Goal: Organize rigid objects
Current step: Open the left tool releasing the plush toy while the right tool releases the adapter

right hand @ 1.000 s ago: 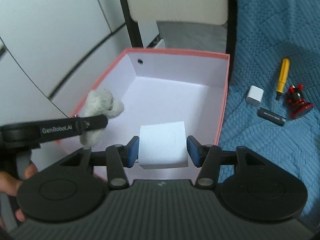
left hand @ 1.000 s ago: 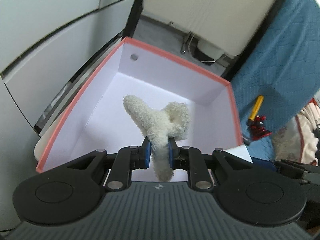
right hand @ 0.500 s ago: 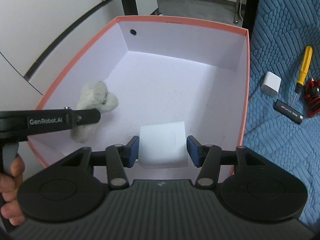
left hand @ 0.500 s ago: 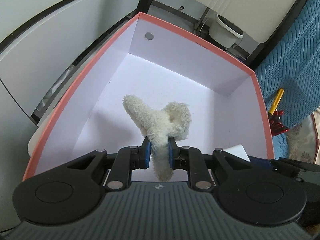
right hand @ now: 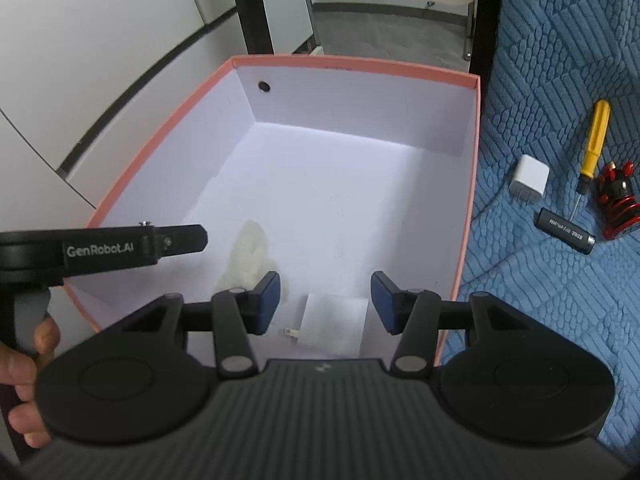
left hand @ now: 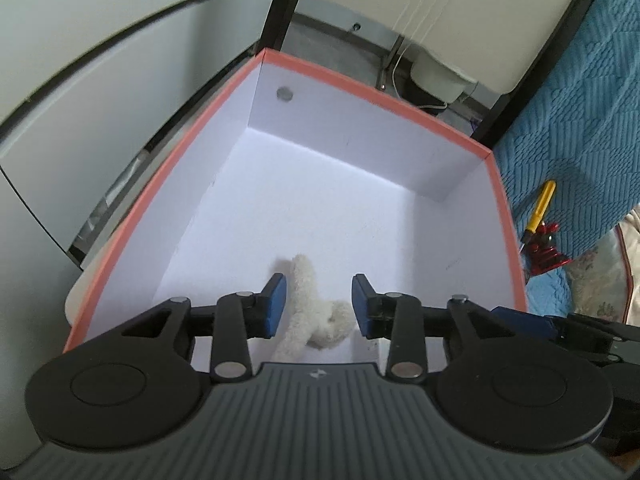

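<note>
Left wrist view: my left claw (left hand: pixel 318 306) hangs over the near end of a large rectangular cardboard box with a salmon-pink rim and white inside (left hand: pixel 400 100). Its jaws are opening, and the fluffy cream-white plush toy (left hand: pixel 312 316) lies between the blue pads (left hand: pixel 274 304) without either pad pressing on it; it rests on the box floor close to the near wall. Past the box's right wall, on a blue quilted bedspread (left hand: pixel 580 120), I see a screwdriver with a yellow handle (left hand: pixel 540 210) and a small red metal gadget (left hand: pixel 546 250) beside it.

Right wrist view: my right claw (right hand: pixel 324 302) is also over the box (right hand: pixel 360 68), near its right wall. Its jaws are easing inward a little, yet they stand apart from the white cube-shaped plug adapter (right hand: pixel 334 322), which lies blurred below them inside the box with its metal prongs pointing left; neither pad touches it. The plush toy (right hand: pixel 246 258) shows as a pale blur to the left, beneath the black finger of my left claw (right hand: pixel 176 240). My left hand (right hand: pixel 24 364) grips that tool's handle at the frame edge. On the bedspread (right hand: pixel 560 60) to the right lie a second white plug adapter (right hand: pixel 530 178), the yellow screwdriver (right hand: pixel 594 140), a black stick-shaped device with white lettering (right hand: pixel 566 232) and the red gadget (right hand: pixel 618 204), all well apart from the box.
</note>
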